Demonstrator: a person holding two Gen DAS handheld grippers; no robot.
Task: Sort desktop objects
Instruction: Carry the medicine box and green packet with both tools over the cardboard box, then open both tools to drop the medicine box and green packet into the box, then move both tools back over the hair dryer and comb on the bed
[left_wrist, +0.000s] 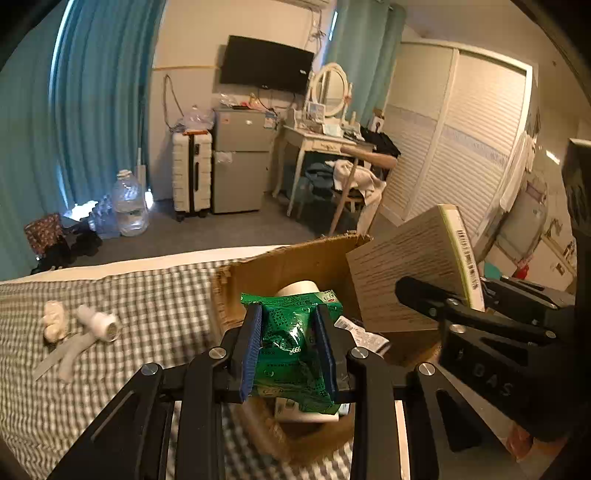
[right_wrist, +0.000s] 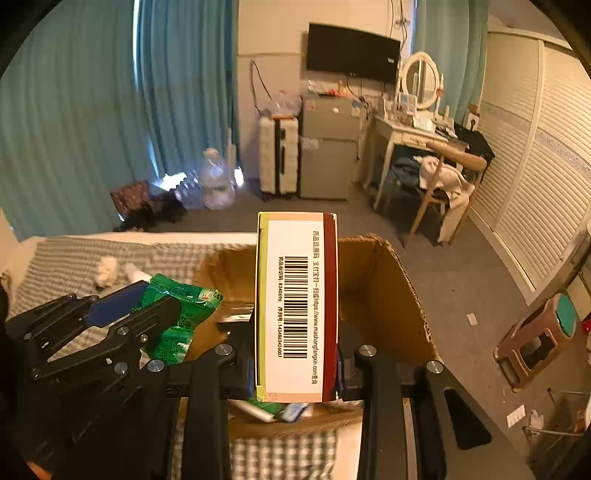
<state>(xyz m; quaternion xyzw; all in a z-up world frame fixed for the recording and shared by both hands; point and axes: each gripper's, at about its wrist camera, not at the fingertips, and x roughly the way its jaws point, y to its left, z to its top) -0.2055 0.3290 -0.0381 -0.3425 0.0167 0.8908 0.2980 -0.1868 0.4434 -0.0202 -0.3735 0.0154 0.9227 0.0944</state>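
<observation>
Left gripper (left_wrist: 290, 347): clamped on green packet (left_wrist: 291, 343), over cardboard box (left_wrist: 295, 262). Right gripper (right_wrist: 299, 365): clamped on barcoded carton (right_wrist: 299, 295), above same box, on checked cloth (left_wrist: 147, 295).

We read both views as moderately dim with a warm yellow cast. Daylight enters through a gap in the teal curtains (left_wrist: 99, 110), where it overexposes to white and throws glare onto the water bottle (left_wrist: 129, 203) on the floor. Fisheye distortion bends the wardrobe doors (right_wrist: 535, 155) and walls strongly, and black vignetting fills the corners. Motion blur softens the cardboard box (left_wrist: 295, 258) edges and the checked cloth (left_wrist: 110, 302). The barcode on the carton (right_wrist: 297, 306) stays legible.
</observation>
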